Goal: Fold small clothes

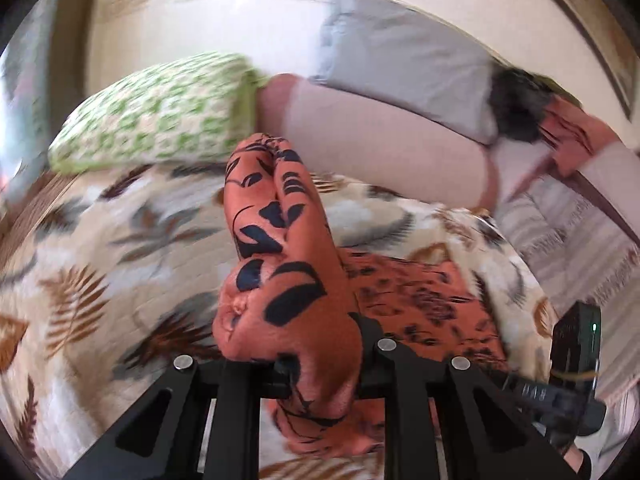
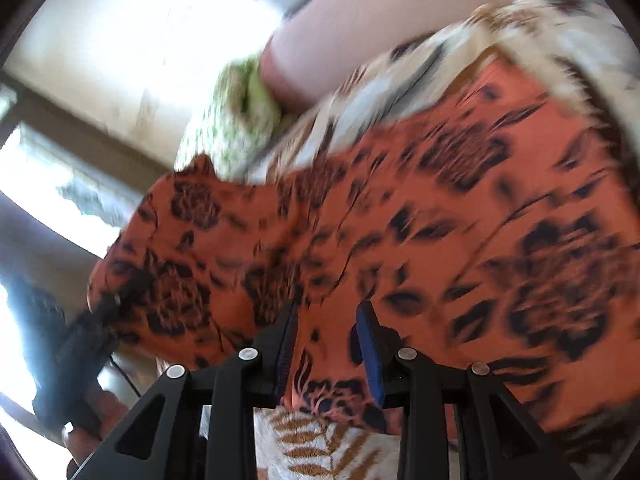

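Left wrist: no containers; orange garment (image 1: 280, 280).

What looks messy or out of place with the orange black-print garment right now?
The orange black-print garment is bunched into a thick wad in the left gripper rather than lying flat, and its far edge hangs lifted off the leaf-print bedspread. The right gripper pinches another fold. Nothing looks torn or spilled.

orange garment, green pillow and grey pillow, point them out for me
orange garment (image 1: 280, 280), left wrist view, on the bunched fold rising from the jaws
green pillow (image 1: 160, 116), left wrist view, on its patterned top face
grey pillow (image 1: 408, 64), left wrist view, on its flat front
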